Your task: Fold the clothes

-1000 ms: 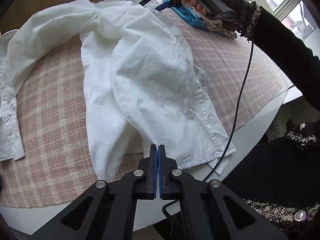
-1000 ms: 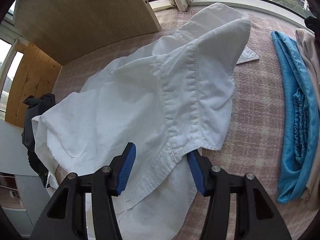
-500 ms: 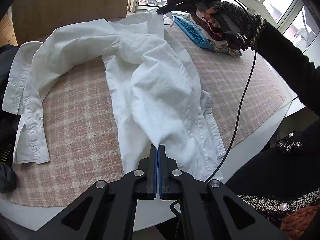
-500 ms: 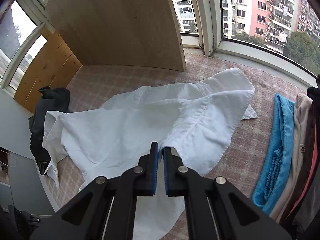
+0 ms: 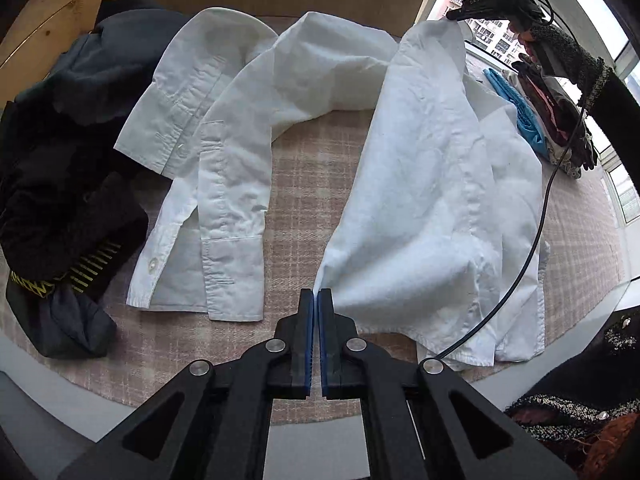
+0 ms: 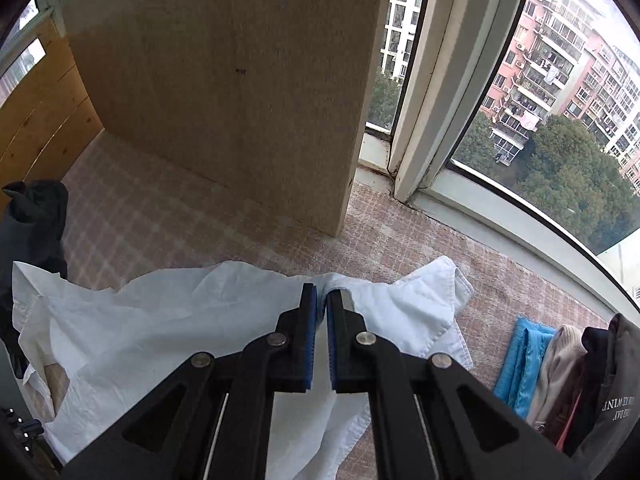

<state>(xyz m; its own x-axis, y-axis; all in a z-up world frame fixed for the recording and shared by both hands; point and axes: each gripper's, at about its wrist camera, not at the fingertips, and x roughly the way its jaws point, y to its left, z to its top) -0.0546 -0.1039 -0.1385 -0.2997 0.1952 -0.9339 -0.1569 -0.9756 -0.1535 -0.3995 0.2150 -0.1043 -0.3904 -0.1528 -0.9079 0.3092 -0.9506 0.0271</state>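
A white long-sleeved shirt (image 5: 420, 184) hangs stretched between my two grippers above a pink checked table cover (image 5: 304, 184). My left gripper (image 5: 318, 294) is shut on the shirt's near lower edge. My right gripper (image 6: 322, 294) is shut on a far top edge of the shirt (image 6: 168, 320); in the left wrist view this right gripper (image 5: 450, 17) shows at the top right, held by a gloved hand (image 5: 560, 52). The two sleeves (image 5: 216, 184) trail on the cover to the left, cuffs towards me.
A heap of dark clothes (image 5: 60, 168) lies at the left table edge. A stack of folded garments, blue (image 6: 524, 364) among them, sits at the right by the window (image 6: 560, 120). A wooden board (image 6: 224, 80) stands at the back. A black cable (image 5: 532, 240) hangs across the shirt.
Both grippers rose and lifted the shirt off the table, with the right one going far up and back. The shirt now hangs between them, and the sleeves were dragged towards the left.
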